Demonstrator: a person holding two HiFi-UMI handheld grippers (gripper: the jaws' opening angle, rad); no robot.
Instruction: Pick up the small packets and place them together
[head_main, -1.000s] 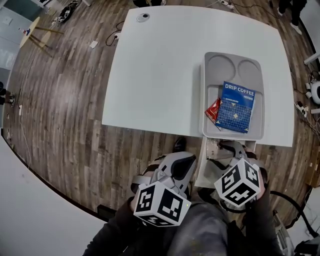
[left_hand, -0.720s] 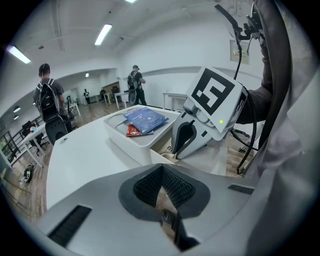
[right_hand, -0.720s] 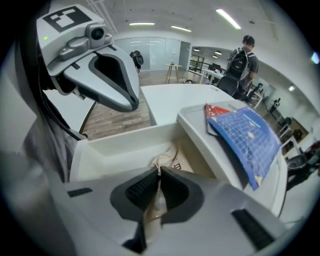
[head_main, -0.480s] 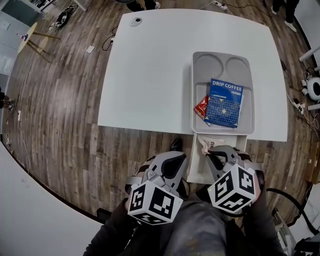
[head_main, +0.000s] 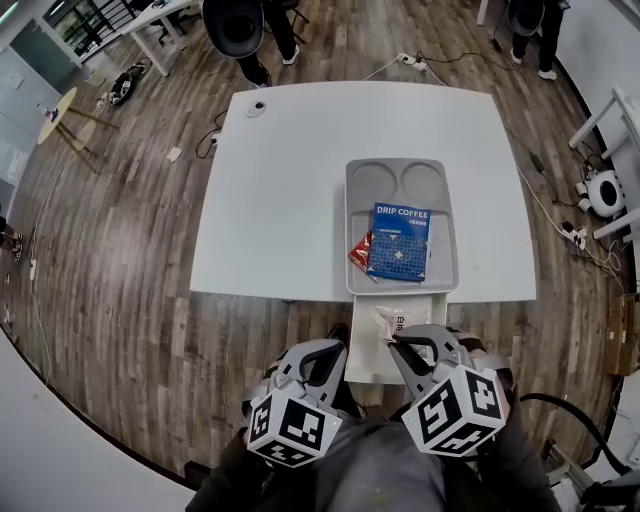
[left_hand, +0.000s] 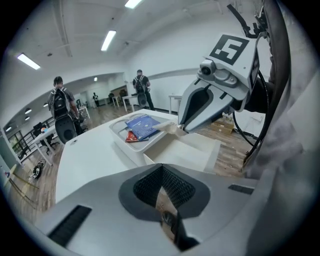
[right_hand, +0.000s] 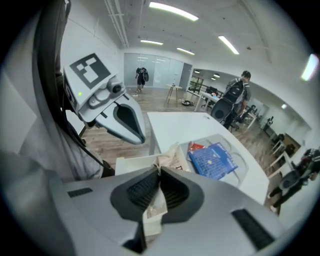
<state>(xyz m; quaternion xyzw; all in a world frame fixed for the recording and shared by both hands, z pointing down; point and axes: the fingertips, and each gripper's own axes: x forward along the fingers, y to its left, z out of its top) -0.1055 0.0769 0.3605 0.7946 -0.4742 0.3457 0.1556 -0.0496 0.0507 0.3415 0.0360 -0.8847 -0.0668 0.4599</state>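
- Left gripper (head_main: 322, 347): we log it at 7 o'clock in the head view. Its jaws are together, and we see nothing clamped between them.
- Table (head_main: 280, 200): white. A grey tray (head_main: 380, 180) sits toward its 5 o'clock, at the near edge.
- Red packet (head_main: 361, 250): in the tray's large compartment, touching the 9 o'clock side of the blue pack (head_main: 399, 243).
- Blue pack: lies flat. The two round wells at the tray's 12 o'clock hold nothing.
- White box (head_main: 365, 350): open, just at 6 o'clock of the tray.
- Cream packet (head_main: 388, 322): over the box's 12 o'clock end, sticking out past the jaw tips.
- Right gripper (head_main: 396, 340): at 5 o'clock in the head view, jaws clamped on the cream packet.
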